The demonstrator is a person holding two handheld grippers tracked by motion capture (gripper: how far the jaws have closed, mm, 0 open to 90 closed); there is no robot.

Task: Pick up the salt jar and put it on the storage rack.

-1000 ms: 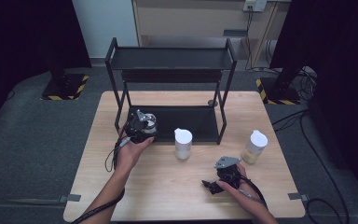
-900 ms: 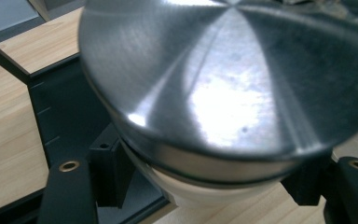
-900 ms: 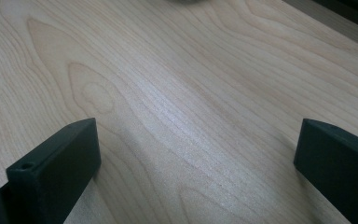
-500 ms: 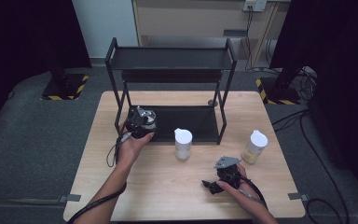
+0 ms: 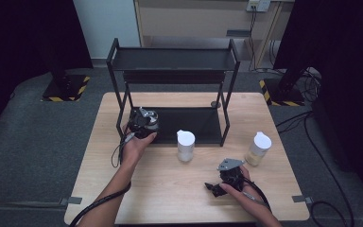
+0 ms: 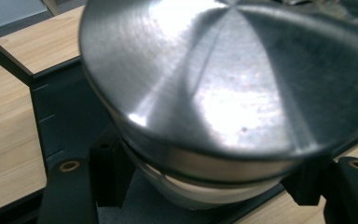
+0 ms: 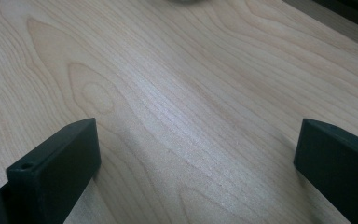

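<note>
My left gripper [image 5: 143,124] clamps a round jar with a brushed-metal lid [image 6: 233,88], jaws pinching the pale body just under the lid rim, at the front-left corner of the black metal two-tier shelf rack [image 5: 172,64]. The jar hangs over the rack's bottom tray, close to the front-left post.

Risks, my guess: the grip sits low on a smooth curved wall, so the jar may tilt or slip out; a swing could knock the post.

My right gripper [image 5: 223,182] rests on the light wooden table [image 5: 170,198], jaws wide and empty. A white lidded bottle [image 5: 185,145] and a cream lidded bottle [image 5: 258,148] stand near; a careless sweep tips them.
</note>
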